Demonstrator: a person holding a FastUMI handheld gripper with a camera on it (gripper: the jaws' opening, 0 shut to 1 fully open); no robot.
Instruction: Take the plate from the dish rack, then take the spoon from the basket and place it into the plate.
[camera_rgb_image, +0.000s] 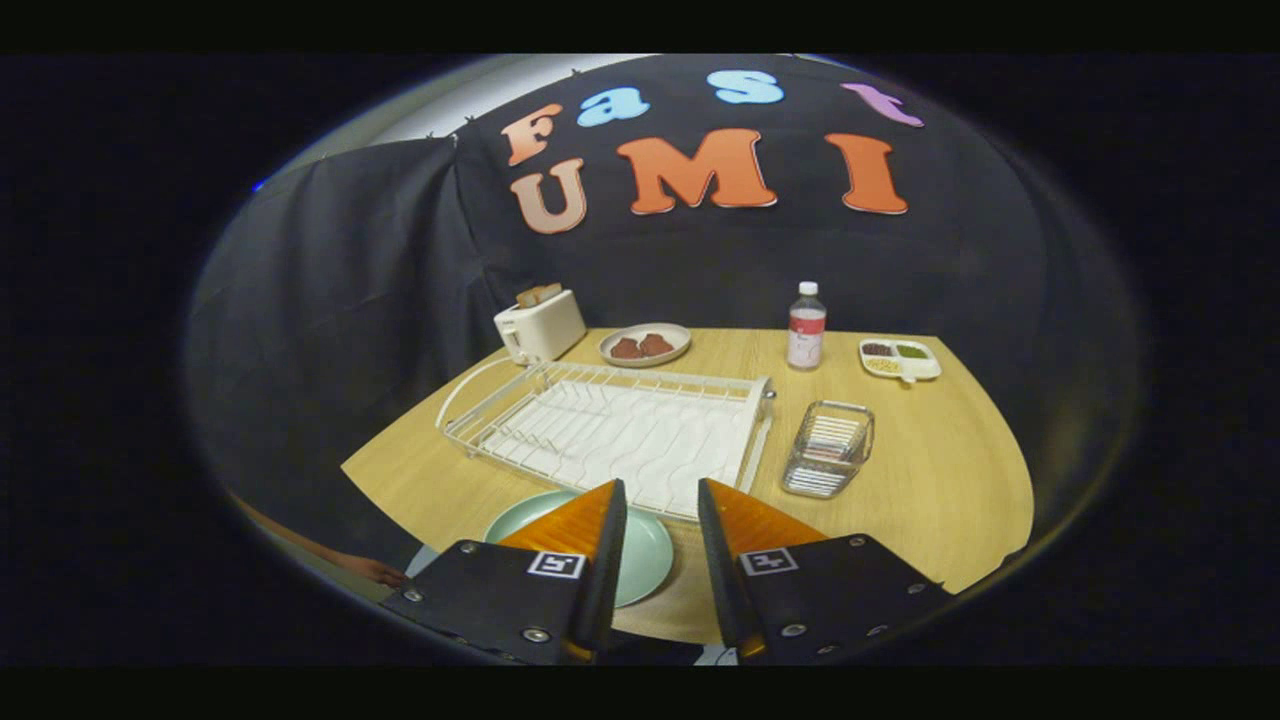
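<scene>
On the wooden worktop (930, 480), seen from the gripper view, a white dish rack (610, 430) sits at the centre and serves as the landmark. Its slots hold no plate. A pale green plate (650, 560) lies flat on the worktop just in front of the rack, nearest the camera, so the first step looks done. To the right of the rack stands a small wire basket (828, 450); the spoon cannot be made out inside it, and no spoon lies on the plate, so that part is judged still to do. Behind the rack are a toaster (540, 325), a dish of food (645, 345), a bottle (806, 327) and a divided tray (900, 360). The claw (660, 500) is moderately open, its fingers parted, holding nothing and hovering above the plate.
</scene>
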